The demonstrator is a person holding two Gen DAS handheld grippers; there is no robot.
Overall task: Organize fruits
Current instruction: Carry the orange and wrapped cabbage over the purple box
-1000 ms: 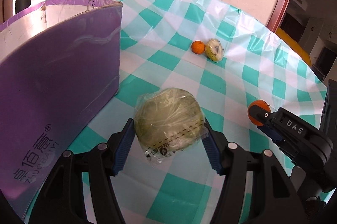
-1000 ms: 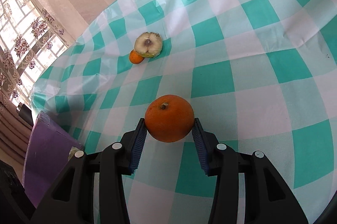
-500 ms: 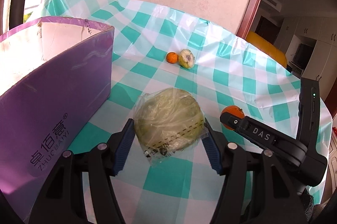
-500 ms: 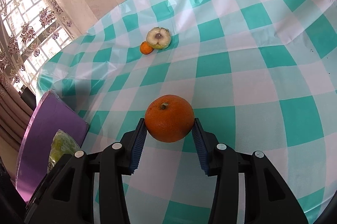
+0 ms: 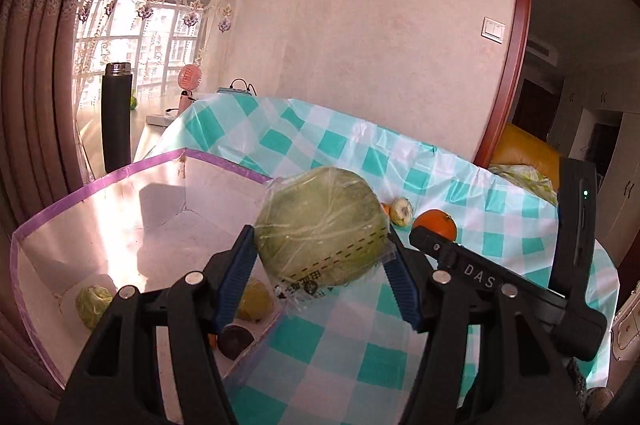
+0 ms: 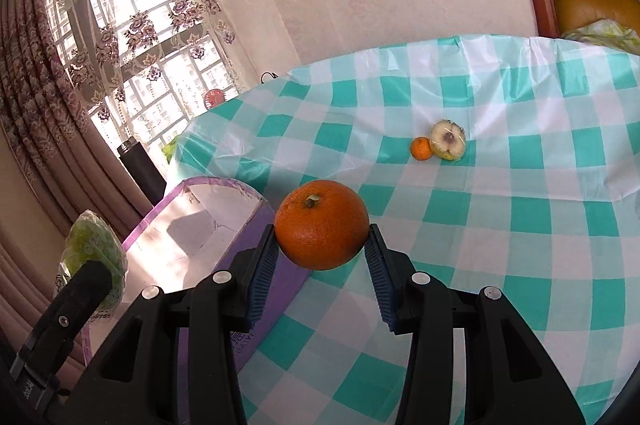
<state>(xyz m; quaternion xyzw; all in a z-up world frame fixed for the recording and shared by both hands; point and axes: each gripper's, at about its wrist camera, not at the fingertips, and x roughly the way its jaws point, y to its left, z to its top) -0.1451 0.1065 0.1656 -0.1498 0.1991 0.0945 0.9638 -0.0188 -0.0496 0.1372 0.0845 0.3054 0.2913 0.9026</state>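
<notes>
Left wrist view: your left gripper point(image 5: 320, 261) is pinching the wrapped green melon point(image 5: 320, 225), held up over the near wall of the purple box point(image 5: 132, 169), which has a few fruits inside.

Right wrist view: your right gripper point(image 6: 322, 257) clamps the orange point(image 6: 322, 224) above the checked tablecloth point(image 6: 520, 225), beside the box's corner.

Left tool point(image 5: 320, 261) grips wrapped melon point(image 5: 320, 225) above box point(image 5: 120, 225).

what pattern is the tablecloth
The tablecloth is a teal-and-white check, a glossy plastic sheet. It shows best in the right wrist view.
</notes>
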